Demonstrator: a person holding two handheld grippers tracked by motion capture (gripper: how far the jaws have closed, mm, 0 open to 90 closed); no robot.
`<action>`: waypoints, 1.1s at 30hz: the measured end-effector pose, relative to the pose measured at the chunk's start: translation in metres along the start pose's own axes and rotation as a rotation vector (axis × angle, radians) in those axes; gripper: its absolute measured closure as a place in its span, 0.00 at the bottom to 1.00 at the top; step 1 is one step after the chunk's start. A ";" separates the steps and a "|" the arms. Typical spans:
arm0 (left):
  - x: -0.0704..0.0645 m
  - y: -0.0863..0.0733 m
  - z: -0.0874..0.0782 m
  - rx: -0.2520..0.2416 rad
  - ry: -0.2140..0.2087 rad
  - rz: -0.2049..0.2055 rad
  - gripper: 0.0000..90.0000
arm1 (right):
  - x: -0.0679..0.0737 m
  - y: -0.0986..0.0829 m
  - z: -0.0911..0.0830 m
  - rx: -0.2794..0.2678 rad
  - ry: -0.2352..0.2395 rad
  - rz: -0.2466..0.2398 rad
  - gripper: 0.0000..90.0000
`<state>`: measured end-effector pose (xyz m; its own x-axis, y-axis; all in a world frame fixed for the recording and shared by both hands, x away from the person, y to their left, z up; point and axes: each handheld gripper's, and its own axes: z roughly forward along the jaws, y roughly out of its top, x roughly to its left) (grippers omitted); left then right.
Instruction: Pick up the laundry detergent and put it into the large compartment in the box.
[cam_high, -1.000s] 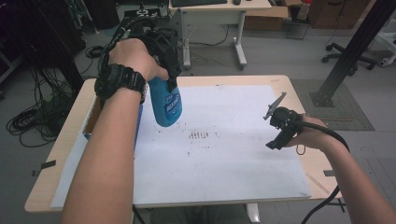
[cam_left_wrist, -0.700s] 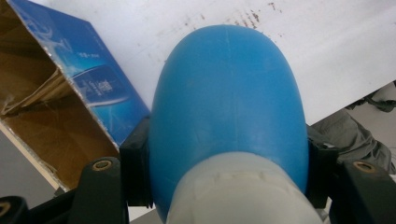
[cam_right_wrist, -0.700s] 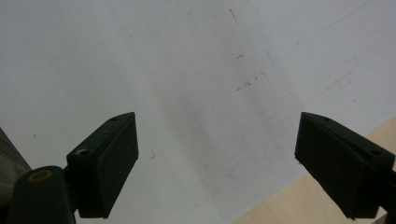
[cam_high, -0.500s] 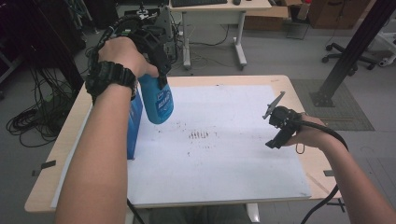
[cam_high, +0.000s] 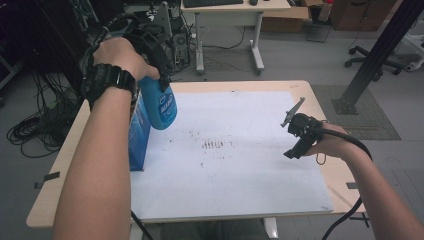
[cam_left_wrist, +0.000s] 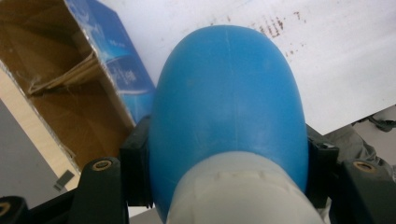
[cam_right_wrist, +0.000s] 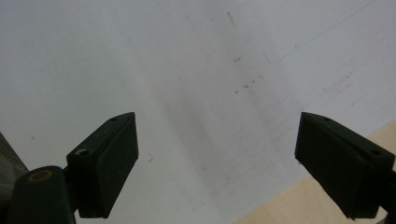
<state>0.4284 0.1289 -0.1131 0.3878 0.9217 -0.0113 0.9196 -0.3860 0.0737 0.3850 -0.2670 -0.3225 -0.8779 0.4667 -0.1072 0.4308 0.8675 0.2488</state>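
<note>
Left gripper (cam_high: 150, 50) is clamped on the blue bottle (cam_high: 161, 106), which has been carried left and farther, above the open blue box (cam_high: 138, 135) at the table's left edge. Lowering into the box is judged next. Right gripper (cam_high: 300, 136) rests open, unloaded, at right.

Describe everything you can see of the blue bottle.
The blue bottle is smooth, rounded plastic with a printed label on its side and a whitish cap end toward the left hand-held gripper, whose jaws clamp it on both sides. It hangs bottom-down and slightly tilted, in the air above the white sheet, beside the open blue carton at the table's left. It touches nothing else that I can see.
</note>
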 end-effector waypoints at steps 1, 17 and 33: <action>0.002 -0.001 0.000 -0.004 -0.004 -0.009 0.42 | 0.000 0.000 0.000 -0.001 0.000 0.002 0.15; 0.033 -0.011 -0.001 -0.013 -0.005 -0.100 0.42 | -0.003 -0.001 0.001 0.003 0.004 0.012 0.15; 0.065 -0.026 -0.002 -0.029 0.007 -0.186 0.42 | -0.005 0.002 0.004 0.010 0.008 0.011 0.15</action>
<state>0.4290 0.1988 -0.1139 0.2108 0.9773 -0.0206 0.9731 -0.2078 0.0993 0.3915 -0.2671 -0.3248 -0.8749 0.4745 -0.0969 0.4422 0.8642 0.2399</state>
